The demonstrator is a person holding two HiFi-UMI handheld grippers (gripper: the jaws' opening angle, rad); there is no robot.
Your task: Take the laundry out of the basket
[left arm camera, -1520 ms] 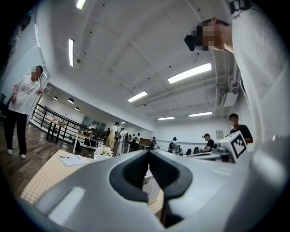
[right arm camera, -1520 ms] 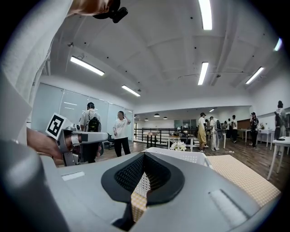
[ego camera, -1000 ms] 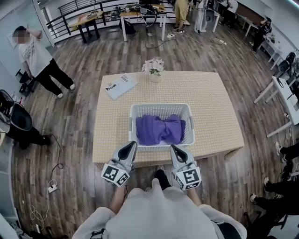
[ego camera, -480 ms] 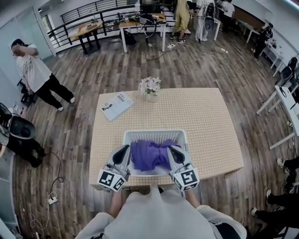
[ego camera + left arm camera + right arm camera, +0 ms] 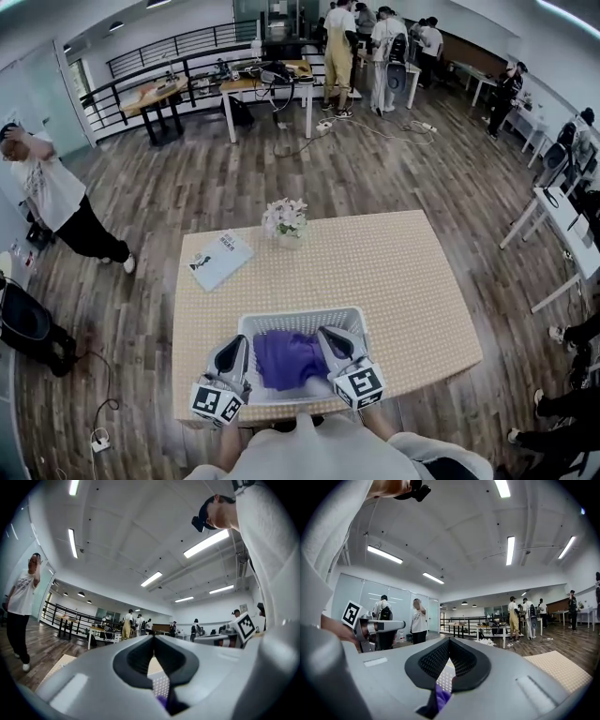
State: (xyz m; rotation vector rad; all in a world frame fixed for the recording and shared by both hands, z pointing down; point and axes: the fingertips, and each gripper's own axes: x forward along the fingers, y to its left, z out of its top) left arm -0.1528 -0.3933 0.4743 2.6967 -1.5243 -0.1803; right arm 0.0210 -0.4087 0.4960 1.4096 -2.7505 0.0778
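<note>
Purple laundry (image 5: 286, 357) sits piled in the white basket (image 5: 298, 317) at the table's (image 5: 412, 281) near edge, with the left gripper (image 5: 238, 340) and right gripper (image 5: 327, 332) over its left and right sides, both with jaws pressed together on nothing.

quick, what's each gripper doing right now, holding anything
left gripper: closed, holding nothing
right gripper: closed, holding nothing

No wording could be read anywhere. In the head view, the booklet (image 5: 217, 260) left of centre bore a dark figure and lines of print too small to make out. The marker cube (image 5: 217, 404) of the left gripper (image 5: 241, 340) and that of the right gripper (image 5: 324, 331), along the bottom, showed only black-and-white square patterns.
</note>
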